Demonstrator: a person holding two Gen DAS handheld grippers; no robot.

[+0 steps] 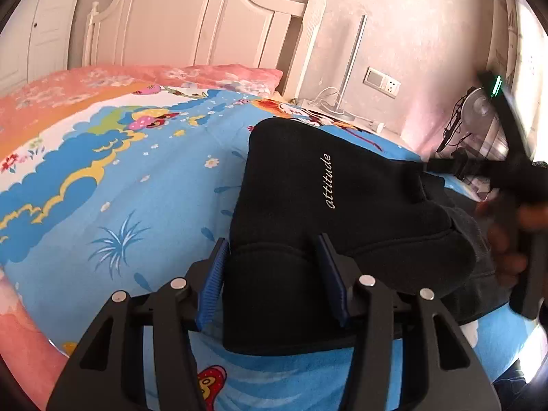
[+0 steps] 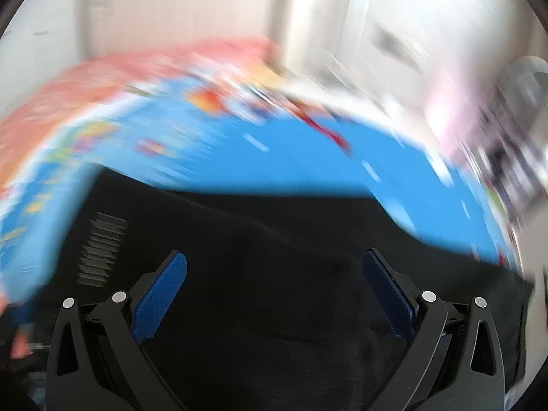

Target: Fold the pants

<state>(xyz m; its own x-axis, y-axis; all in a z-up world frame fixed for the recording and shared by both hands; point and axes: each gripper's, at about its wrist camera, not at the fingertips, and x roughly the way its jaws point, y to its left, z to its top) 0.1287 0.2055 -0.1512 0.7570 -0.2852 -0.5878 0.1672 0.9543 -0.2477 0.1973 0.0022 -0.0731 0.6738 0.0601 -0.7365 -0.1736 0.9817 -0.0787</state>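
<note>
Black pants (image 1: 342,185) with white "attitude" lettering lie folded into a thick bundle on a blue cartoon bedsheet (image 1: 120,188). My left gripper (image 1: 272,241) straddles the near fold of the bundle. The cloth fills the gap between both blue pads (image 1: 212,281), which touch it. In the right wrist view, which is heavily blurred, my right gripper (image 2: 274,257) hangs wide open just over the black pants (image 2: 274,226) with nothing pressed between its fingers. At the right edge of the left wrist view, a person's hand (image 1: 507,239) holds the right gripper's handle beside the pants.
A white headboard (image 1: 191,24) and a pink pillow (image 1: 222,75) stand at the far end of the bed. A lamp (image 1: 346,78), cables and a wall socket (image 1: 382,80) sit beyond the bed's right side. A fan (image 1: 479,106) stands at far right.
</note>
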